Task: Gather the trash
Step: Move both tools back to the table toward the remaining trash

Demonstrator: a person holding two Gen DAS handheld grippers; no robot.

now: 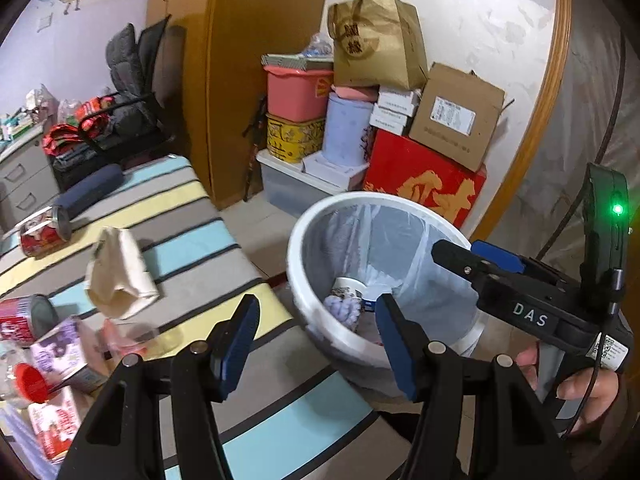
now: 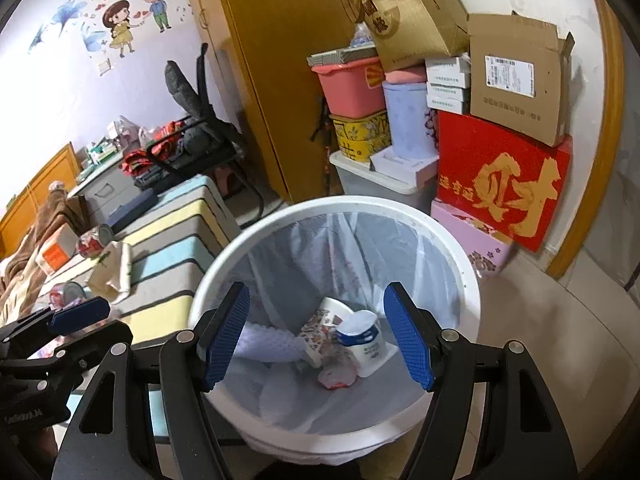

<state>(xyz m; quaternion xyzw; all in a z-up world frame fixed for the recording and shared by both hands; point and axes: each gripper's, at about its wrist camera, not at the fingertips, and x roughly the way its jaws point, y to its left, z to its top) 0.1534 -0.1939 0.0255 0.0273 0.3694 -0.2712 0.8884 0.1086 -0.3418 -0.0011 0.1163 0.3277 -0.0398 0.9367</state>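
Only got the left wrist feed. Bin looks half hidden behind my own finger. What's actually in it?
Observer: From the right wrist, a white bottle with a blue label lies at the bottom of the bin, beside a patterned paper cup.
Operator: Right gripper holding anything?
Observer: No. The right gripper is open over the bin, nothing between its pads.
Operator: Anything past the red can I'm missing?
Observer: Yes, a small box with an orange label lies on the bed beyond the can.

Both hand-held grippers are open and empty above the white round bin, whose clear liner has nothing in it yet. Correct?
Not quite: the liner already holds trash, a white plastic bottle and a patterned paper cup, per the right wrist view. Both hand-held grippers, left and right, are open and empty over the white round bin.
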